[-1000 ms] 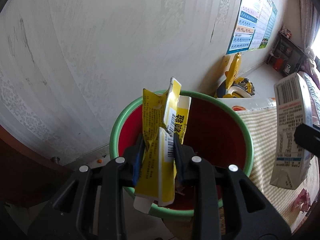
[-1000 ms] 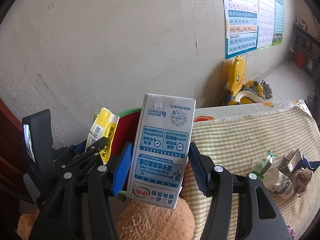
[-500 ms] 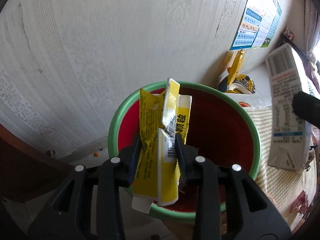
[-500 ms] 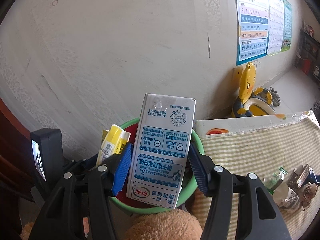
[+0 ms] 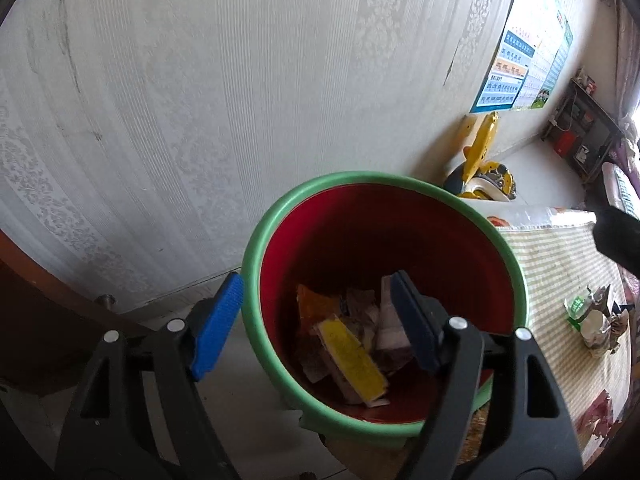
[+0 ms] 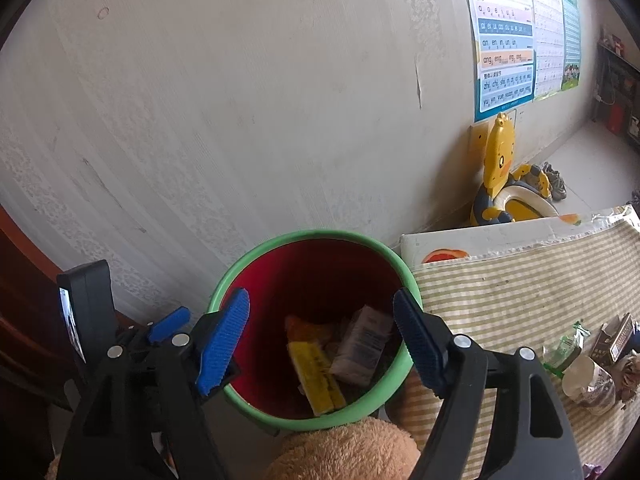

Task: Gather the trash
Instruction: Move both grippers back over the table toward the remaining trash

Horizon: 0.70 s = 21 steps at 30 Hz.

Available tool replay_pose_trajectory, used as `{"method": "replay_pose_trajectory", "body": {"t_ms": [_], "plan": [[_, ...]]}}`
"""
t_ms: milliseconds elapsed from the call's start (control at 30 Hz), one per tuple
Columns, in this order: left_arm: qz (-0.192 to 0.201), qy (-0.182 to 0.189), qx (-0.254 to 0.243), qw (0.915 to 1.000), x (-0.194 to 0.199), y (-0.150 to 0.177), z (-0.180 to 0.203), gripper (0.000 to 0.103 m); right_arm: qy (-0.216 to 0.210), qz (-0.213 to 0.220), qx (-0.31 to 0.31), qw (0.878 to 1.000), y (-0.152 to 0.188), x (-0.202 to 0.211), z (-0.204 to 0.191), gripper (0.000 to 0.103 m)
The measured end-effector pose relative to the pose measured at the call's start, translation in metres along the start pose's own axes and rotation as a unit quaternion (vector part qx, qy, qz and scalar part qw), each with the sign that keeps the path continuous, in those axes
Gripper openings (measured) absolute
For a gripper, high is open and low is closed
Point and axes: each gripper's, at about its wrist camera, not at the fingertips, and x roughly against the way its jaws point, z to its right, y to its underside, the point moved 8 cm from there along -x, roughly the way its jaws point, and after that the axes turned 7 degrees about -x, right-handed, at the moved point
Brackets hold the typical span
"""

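Trash sits in the bottom of the bucket (image 5: 384, 292), a red pail with a green rim standing on the floor close to the patterned wall (image 5: 200, 100). Inside lie a yellow wrapper (image 5: 352, 354), a grey carton (image 6: 362, 346) resting just right of it, an orange packet (image 5: 314, 306) at the far left, and other crumpled scraps beneath (too dim to identify).

Left tool (image 5: 316, 326): jaws have just been opening and now stand wide, nothing between the blue pads; the left pad hangs outside the bucket rim, the right pad over the interior. Right tool (image 6: 322, 342): jaws likewise have just been opening and stand wide and empty, both pads above the bucket mouth. Neither pad touches the trash below.

To the right of the bucket is a worktop (image 6: 520, 292) covered with a green-and-white checked cloth. More trash remains on it at the far right: a paper cup (image 6: 588, 380), a green-and-white wrapper (image 6: 564, 346), and a small dark box (image 6: 614, 342), grouped close together.

A brown plush toy (image 6: 352, 452) lies near, just below the bucket in the right view. A yellow duck seat (image 6: 504, 176) stands on the floor against the wall, beneath a chart poster (image 6: 506, 44).
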Motion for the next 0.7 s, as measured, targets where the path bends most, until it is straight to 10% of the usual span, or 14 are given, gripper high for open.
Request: {"method": "replay_pose_trajectory", "body": {"t_ms": [700], "plan": [[0.026,0.051,-0.096,0.9938,0.050,0.000,0.107,0.073,0.109,0.034,-0.096,0.989,0.074,0.122,0.149,0.073]]}}
